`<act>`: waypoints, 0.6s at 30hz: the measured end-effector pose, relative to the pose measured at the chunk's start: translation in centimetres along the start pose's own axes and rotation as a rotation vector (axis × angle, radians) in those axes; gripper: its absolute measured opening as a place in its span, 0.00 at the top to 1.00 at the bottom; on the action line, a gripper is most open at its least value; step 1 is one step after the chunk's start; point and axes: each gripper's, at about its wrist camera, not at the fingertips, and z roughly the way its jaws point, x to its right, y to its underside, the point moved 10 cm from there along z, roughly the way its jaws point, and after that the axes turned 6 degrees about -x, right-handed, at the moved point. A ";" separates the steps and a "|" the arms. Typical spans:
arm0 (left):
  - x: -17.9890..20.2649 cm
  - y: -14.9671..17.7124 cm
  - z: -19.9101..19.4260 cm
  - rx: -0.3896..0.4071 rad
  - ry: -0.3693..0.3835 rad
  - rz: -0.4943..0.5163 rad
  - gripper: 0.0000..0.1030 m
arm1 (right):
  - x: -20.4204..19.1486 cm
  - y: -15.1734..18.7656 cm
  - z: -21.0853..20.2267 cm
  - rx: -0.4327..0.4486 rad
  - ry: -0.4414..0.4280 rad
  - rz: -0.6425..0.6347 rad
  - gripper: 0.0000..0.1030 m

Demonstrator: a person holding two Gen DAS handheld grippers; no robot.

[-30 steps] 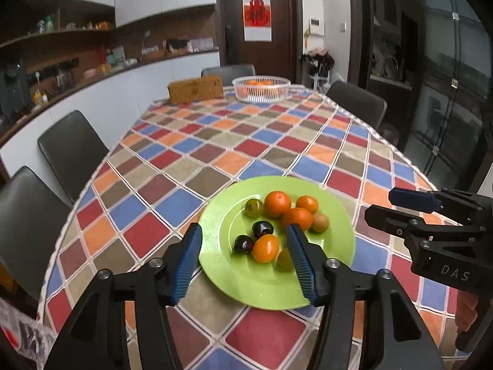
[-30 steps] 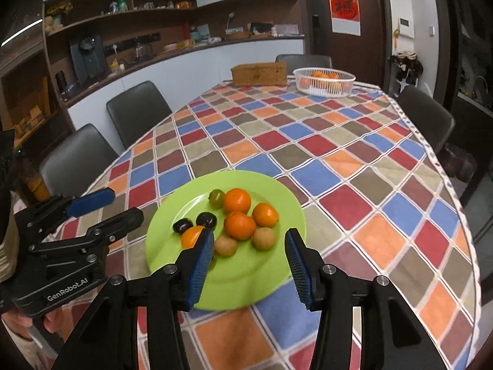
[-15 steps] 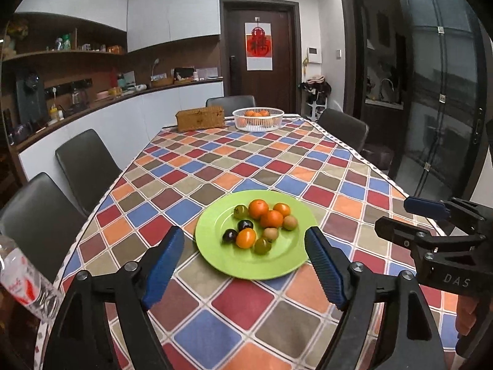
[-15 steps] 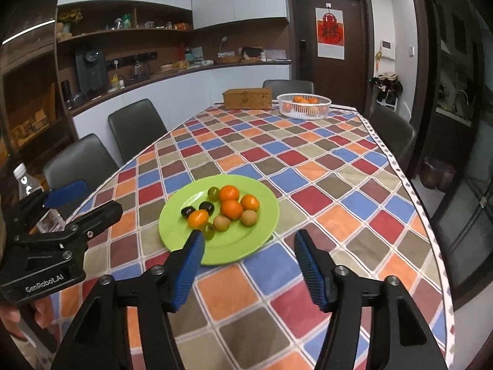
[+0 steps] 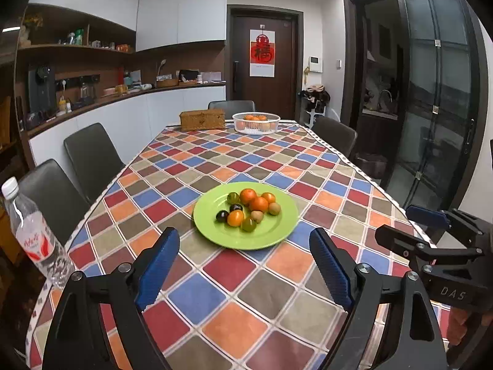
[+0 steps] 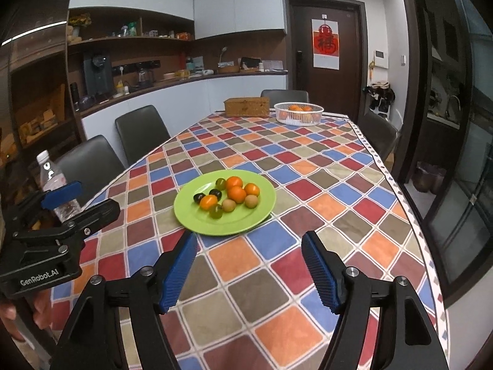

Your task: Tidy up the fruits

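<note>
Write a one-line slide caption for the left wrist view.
Left tongs open and empty over the checkered tablecloth, facing a green plate of mixed fruit; right tongs alongside.

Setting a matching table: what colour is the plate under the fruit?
Bright lime green plate; clearest in the right wrist view.

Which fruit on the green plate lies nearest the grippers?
The olive-green fruit at the cluster's front edge on the green plate; the oranges, dark plums and brown fruits all lie farther back.
</note>
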 end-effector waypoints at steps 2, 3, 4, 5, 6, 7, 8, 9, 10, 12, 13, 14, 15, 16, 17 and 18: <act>0.0 0.2 -0.3 0.001 -0.005 0.001 0.15 | -0.2 0.4 -0.6 0.005 0.001 0.000 0.31; 0.1 0.3 -0.5 0.002 -0.010 0.005 0.15 | -0.3 0.7 -1.0 0.006 0.000 0.002 0.31; 0.1 0.5 -0.7 0.002 -0.012 0.009 0.15 | -0.4 0.9 -1.3 0.007 -0.001 0.003 0.31; 0.2 0.7 -1.0 0.002 -0.012 0.013 0.15 | -0.5 1.1 -1.5 0.008 -0.002 0.004 0.31; 0.3 0.9 -1.2 0.001 -0.013 0.017 0.14 | -0.6 1.3 -1.7 0.008 -0.002 0.003 0.31; 0.4 1.0 -1.3 0.002 -0.016 0.021 0.14 | -0.7 1.5 -1.9 0.007 -0.002 0.002 0.31; 0.4 1.2 -1.5 0.004 -0.025 0.025 0.14 | -0.8 1.7 -2.1 0.007 -0.002 0.002 0.31; 0.4 1.4 -1.7 0.005 -0.031 0.029 0.13 | -0.8 1.8 -2.2 0.007 -0.002 0.003 0.31; 0.5 1.5 -1.9 0.006 -0.032 0.032 0.13 | -0.8 1.9 -2.2 0.006 -0.002 0.003 0.31; 0.7 1.8 -2.2 0.007 -0.032 0.036 0.12 | -0.8 2.2 -2.5 0.005 -0.004 0.004 0.31; 0.7 1.9 -2.3 0.008 -0.032 0.037 0.12 | -0.8 2.2 -2.5 0.006 -0.003 0.005 0.31; 0.7 1.9 -2.4 0.009 -0.032 0.038 0.12 | -0.8 2.3 -2.6 0.006 -0.004 0.006 0.31; 0.8 1.9 -2.4 0.010 -0.032 0.039 0.12 | -0.7 2.4 -2.7 0.006 -0.004 0.008 0.31; 0.7 1.9 -2.5 0.011 -0.032 0.039 0.12 | -0.6 2.5 -2.8 0.007 -0.003 0.010 0.31; 0.8 2.0 -2.7 0.013 -0.033 0.041 0.12 | -0.6 2.7 -2.9 0.008 -0.002 0.013 0.31; 0.8 2.0 -2.8 0.015 -0.034 0.041 0.12 | -0.6 2.7 -3.0 0.008 -0.003 0.015 0.31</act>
